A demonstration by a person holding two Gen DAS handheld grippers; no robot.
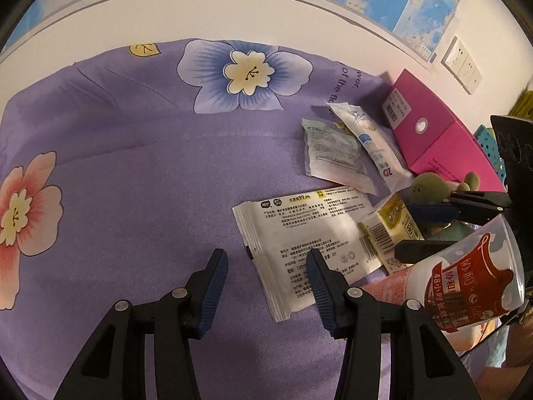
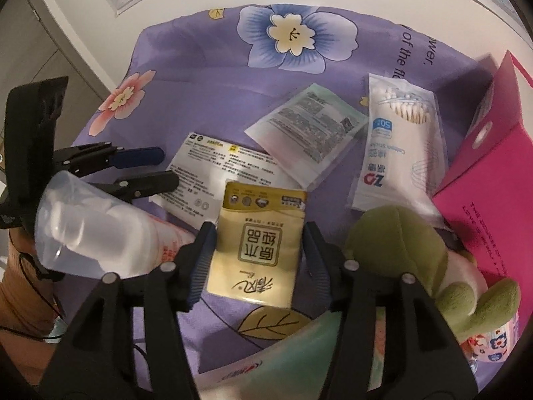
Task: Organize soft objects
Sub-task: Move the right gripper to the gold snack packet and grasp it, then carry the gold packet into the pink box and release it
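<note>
Left wrist view. The left claw (image 1: 266,266) stands open over the flowered purple cloth (image 1: 133,166) that covers the surface, with nothing pressed between its pads; its right finger (image 1: 319,286) overlaps the near edge of the white wipes packet (image 1: 299,230). Toward the right edge lie the small sachet (image 1: 329,153), the cotton-swab pack (image 1: 373,143), the yellow tissue pack (image 1: 389,230) and the pink box (image 1: 433,133) at the far right corner. The right claw (image 1: 429,230) reaches in from the right, beside the green plush (image 1: 429,186) and the clear-capped bottle (image 1: 466,276).

Right wrist view. The right claw (image 2: 260,260) straddles the yellow tissue pack (image 2: 260,246) – one finger to each long side, the pads at the wrapper's edges. Whether they press it cannot be told, so the pack is best read as bracketed rather than gripped. The pack lies near the middle of the cloth (image 2: 200,66), its far end over the white wipes packet (image 2: 206,166). The green plush (image 2: 399,250) sits just to its right, the clear-capped bottle (image 2: 100,233) to its left, the left claw (image 2: 160,166) beyond the bottle.

To do the step well – close on the pack's mid-length, square to its sides, gently enough that the soft wrapper does not buckle, then lift straight up so the packet beneath and the plush beside are not dragged.
</note>
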